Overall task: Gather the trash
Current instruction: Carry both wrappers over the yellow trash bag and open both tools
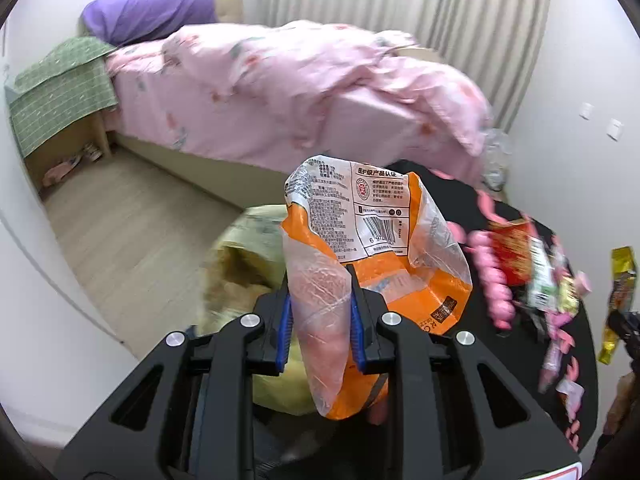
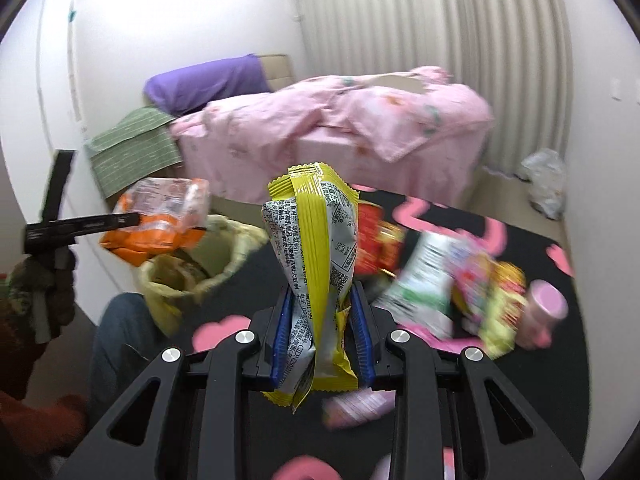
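My left gripper (image 1: 320,320) is shut on an orange and clear plastic wrapper (image 1: 372,240), held above a bin lined with a yellow-green bag (image 1: 240,264). In the right wrist view the same orange wrapper (image 2: 160,220) hangs in the left gripper (image 2: 132,218) over the bin (image 2: 188,272). My right gripper (image 2: 322,332) is shut on a yellow and silver snack wrapper (image 2: 316,248), held above the black table (image 2: 520,236). That yellow wrapper also shows at the right edge of the left wrist view (image 1: 618,300).
Several more wrappers (image 2: 440,276) and a pink cup (image 2: 546,312) lie on the black table with pink hearts. A bed with pink bedding (image 1: 300,92) stands behind, a green-covered nightstand (image 1: 60,92) at its left. A clear plastic bag (image 2: 546,180) lies by the curtain.
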`<action>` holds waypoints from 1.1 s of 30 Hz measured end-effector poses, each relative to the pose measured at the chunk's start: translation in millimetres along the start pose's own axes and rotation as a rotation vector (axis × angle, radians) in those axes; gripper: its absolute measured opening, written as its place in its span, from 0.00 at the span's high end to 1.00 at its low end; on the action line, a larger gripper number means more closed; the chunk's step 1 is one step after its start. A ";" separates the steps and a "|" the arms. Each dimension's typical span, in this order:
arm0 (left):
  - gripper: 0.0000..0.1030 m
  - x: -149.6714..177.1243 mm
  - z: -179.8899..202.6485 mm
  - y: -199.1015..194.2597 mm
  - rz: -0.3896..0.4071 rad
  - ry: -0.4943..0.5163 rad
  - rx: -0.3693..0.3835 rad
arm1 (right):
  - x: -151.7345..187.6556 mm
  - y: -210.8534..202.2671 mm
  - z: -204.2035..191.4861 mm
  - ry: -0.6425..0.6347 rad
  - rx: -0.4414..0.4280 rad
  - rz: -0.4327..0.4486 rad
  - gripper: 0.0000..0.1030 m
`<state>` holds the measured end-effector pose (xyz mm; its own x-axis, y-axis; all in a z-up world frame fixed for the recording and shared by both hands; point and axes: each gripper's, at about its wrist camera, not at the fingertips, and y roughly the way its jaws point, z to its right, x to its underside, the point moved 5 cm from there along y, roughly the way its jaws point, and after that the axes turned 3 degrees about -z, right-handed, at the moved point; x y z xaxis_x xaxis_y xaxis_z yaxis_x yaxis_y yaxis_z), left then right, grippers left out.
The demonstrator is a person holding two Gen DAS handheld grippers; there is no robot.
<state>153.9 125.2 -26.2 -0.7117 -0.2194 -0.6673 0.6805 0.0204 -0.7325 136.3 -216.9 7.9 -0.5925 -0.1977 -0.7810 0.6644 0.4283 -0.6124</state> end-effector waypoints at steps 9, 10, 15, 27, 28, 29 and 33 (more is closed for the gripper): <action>0.78 9.3 -32.4 91.0 -0.132 0.099 0.025 | -64.1 104.6 -88.7 -0.149 -0.226 -0.098 0.73; 0.78 14.0 -28.9 98.9 -0.160 0.108 0.065 | -68.5 121.6 -98.6 -0.166 -0.242 -0.119 0.73; 0.79 33.3 -42.4 120.9 -0.267 0.166 -0.050 | -70.6 196.8 -133.2 -0.222 -0.296 -0.254 0.73; 0.77 35.5 -64.8 120.8 -0.283 0.052 0.098 | -29.3 314.5 -176.6 -0.386 -0.276 -0.549 0.73; 0.77 33.0 -62.0 122.4 -0.279 0.051 0.099 | -27.6 315.5 -175.8 -0.383 -0.273 -0.552 0.73; 0.77 30.5 -64.0 121.8 -0.272 0.037 0.114 | -26.9 315.5 -174.3 -0.377 -0.271 -0.552 0.73; 0.68 23.8 -71.3 118.1 -0.272 -0.071 0.212 | -28.0 311.3 -166.3 -0.354 -0.268 -0.529 0.65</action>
<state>204.9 191.9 -138.2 -0.8633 -0.2565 -0.4347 0.4936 -0.2495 -0.8331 284.0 68.6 -140.6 -0.5909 -0.6970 -0.4063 0.1641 0.3892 -0.9064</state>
